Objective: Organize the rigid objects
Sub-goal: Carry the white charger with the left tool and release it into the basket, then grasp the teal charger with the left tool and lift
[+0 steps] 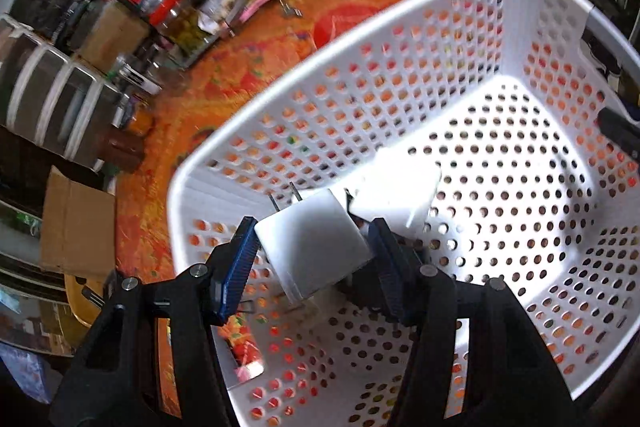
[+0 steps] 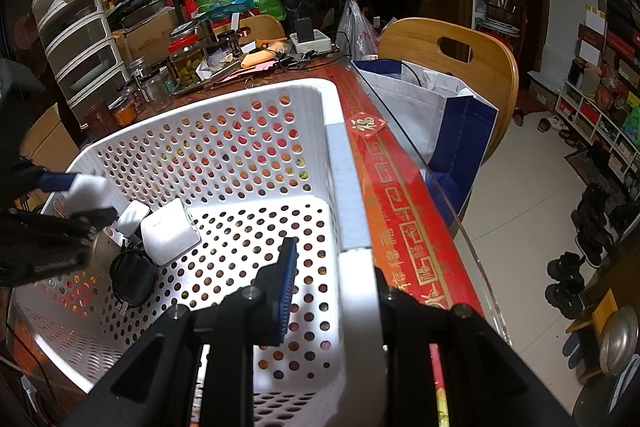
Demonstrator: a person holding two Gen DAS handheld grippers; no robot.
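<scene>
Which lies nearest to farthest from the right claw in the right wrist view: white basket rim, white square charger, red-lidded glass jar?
1. White basket rim, between its fingers.
2. White square charger, left, on the basket floor.
3. Red-lidded glass jar, far left on the table.

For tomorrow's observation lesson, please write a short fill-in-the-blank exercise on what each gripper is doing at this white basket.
1. The left gripper holds a white ____ with two metal prongs.
2. The right gripper clamps the basket's ____.
3. The basket walls are full of round ____.

Missing words: charger; rim; holes
</scene>
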